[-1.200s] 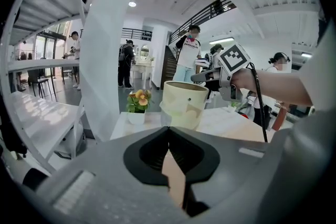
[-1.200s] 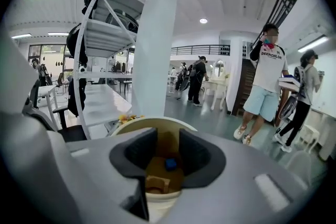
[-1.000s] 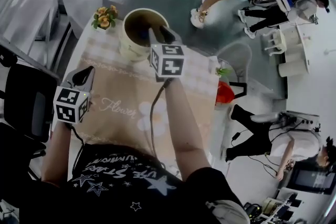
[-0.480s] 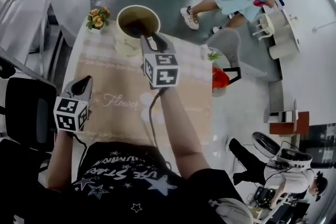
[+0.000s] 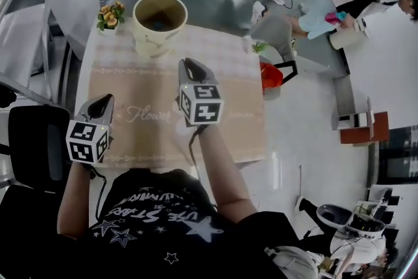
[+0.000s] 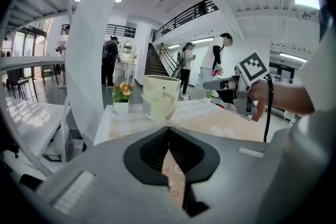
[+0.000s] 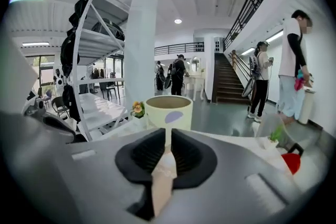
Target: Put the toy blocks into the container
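**Cream container at far end, no loose blocks in sight**

Cream container [image 5: 152, 46] stands upright, mouth up, at the far end of the bench [image 5: 85, 68]. It sits on the beige mat [image 5: 150, 134], with a small flower pot [image 5: 110, 15] just to its left. Dark shape [image 5: 157, 24] on its floor; cannot tell if it is a block. No blocks seen on the mat.

Container lies ahead of the right gripper [image 5: 190, 68], slightly left; that hand is nearer. Its fingers have just been closing: thin slit left, nothing between. Left gripper [image 5: 103, 104] is at the near left edge, well apart, fingers together, empty.

Judgement: task looks nearly finished.
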Motion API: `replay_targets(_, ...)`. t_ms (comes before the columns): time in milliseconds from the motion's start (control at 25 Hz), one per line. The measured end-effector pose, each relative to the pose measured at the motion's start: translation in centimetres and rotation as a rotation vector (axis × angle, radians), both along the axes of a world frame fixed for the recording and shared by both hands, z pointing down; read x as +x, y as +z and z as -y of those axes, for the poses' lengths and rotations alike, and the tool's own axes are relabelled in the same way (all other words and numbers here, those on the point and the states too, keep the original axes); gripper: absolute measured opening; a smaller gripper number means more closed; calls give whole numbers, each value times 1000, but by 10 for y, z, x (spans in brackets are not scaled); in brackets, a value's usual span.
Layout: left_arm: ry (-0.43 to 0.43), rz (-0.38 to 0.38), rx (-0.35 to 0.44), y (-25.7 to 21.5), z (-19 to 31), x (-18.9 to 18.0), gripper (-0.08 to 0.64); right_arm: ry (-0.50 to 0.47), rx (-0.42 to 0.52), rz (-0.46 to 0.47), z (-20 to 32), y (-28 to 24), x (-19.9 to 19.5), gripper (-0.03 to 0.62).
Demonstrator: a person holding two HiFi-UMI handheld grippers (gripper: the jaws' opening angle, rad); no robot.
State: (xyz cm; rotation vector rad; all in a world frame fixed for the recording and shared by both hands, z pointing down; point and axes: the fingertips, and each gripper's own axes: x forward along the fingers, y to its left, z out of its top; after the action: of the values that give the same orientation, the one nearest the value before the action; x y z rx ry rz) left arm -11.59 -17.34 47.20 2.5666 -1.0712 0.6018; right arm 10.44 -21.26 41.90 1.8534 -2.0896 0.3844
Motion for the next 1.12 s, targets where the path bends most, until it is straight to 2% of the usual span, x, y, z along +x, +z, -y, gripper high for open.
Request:
replay_targets(80, -7, 5, -2, 0, -7, 3, 9, 8, -12, 7, -13, 7, 6, 6)
replay_targets(520, 12, 13, 16, -11, -78, 62, 9, 5, -29, 36, -105, 18, 45, 5)
replay_targets(1120, 4, 29, 42, -13, -187, 99, 9, -37, -17, 46, -223, 23, 70, 5)
